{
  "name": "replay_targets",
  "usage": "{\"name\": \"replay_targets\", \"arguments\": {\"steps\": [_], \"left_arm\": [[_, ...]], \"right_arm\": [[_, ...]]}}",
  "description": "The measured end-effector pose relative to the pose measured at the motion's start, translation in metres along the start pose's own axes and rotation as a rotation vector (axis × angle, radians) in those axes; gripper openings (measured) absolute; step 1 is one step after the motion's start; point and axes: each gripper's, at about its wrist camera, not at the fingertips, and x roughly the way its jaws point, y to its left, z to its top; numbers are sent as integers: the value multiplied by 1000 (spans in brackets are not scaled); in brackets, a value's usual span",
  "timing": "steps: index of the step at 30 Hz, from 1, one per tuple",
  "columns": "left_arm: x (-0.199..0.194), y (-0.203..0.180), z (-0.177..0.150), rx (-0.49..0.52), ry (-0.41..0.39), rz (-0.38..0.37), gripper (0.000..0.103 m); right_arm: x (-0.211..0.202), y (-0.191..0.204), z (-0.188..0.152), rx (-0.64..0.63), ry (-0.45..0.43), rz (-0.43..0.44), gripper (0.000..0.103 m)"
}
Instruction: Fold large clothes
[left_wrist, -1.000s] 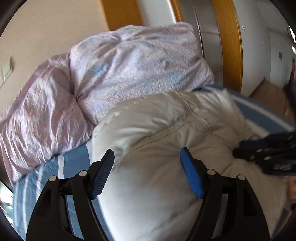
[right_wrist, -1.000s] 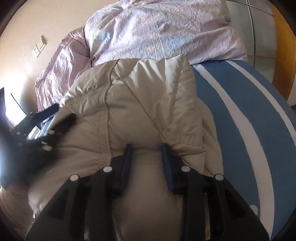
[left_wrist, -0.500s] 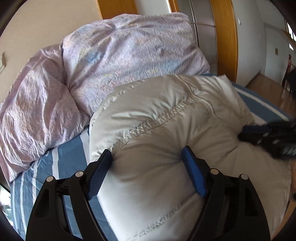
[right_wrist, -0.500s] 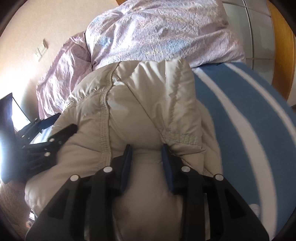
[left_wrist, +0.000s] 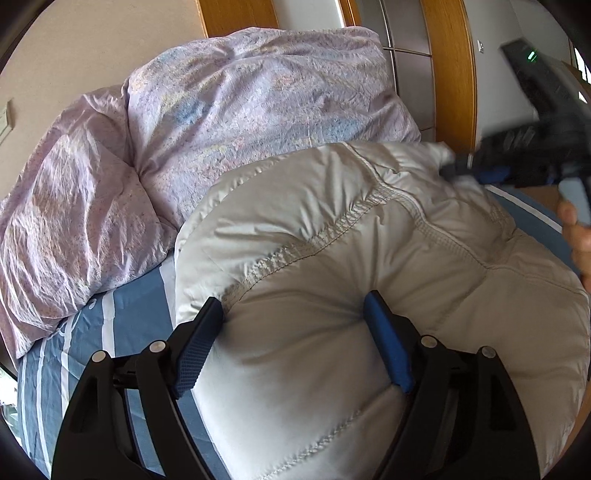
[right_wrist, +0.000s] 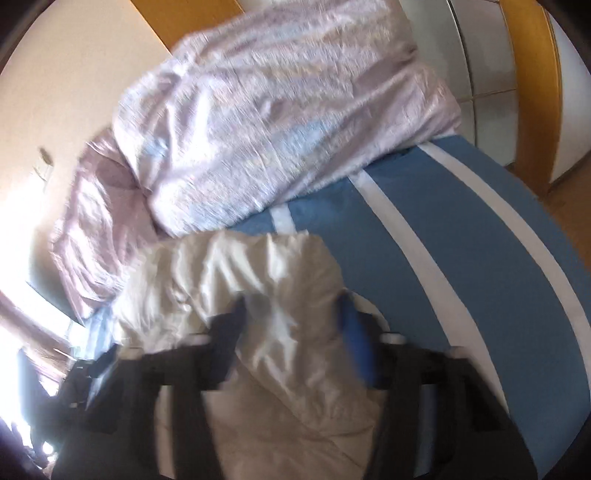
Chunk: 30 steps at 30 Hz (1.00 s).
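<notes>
2 tongs, left (left_wrist: 293, 332) and right (right_wrist: 291, 321), gape wide, straddling the puffy cream quilted jacket (left_wrist: 369, 258) ungripped.

Left gripper (left_wrist: 293, 312) jaws wide, pressed into white padded jacket (left_wrist: 369, 258) (on striped bedsheet (left_wrist: 129, 314)).

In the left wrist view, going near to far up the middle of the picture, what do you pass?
Left tool → puffy white jacket → lilac quilt → wooden frame with grey panels.
</notes>
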Motion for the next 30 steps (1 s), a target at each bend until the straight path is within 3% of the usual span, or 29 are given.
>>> {"name": "replay_targets", "arguments": {"steps": [10,15,19,22,26,30], "left_arm": [[4,-4,5,-7,-4,1,80],[5,-6,3,9,-5,17,81],[4,-2,1,-4,-9,6,81],[3,-2,2,-7,-9,6,81],[2,-1,1,-15,-14,1,81],[3,1,2,-32,-10,0,81]], "right_arm": [[37,-9,-21,24,16,-47,27],[20,-9,-23,10,-16,-50,30],[-31,0,-36,-27,-85,76,36],[-52,15,-52,-120,-61,164,41],[-33,19,-69,-175,63,144,43],[-5,-3,-74,-76,103,251,43]]}}
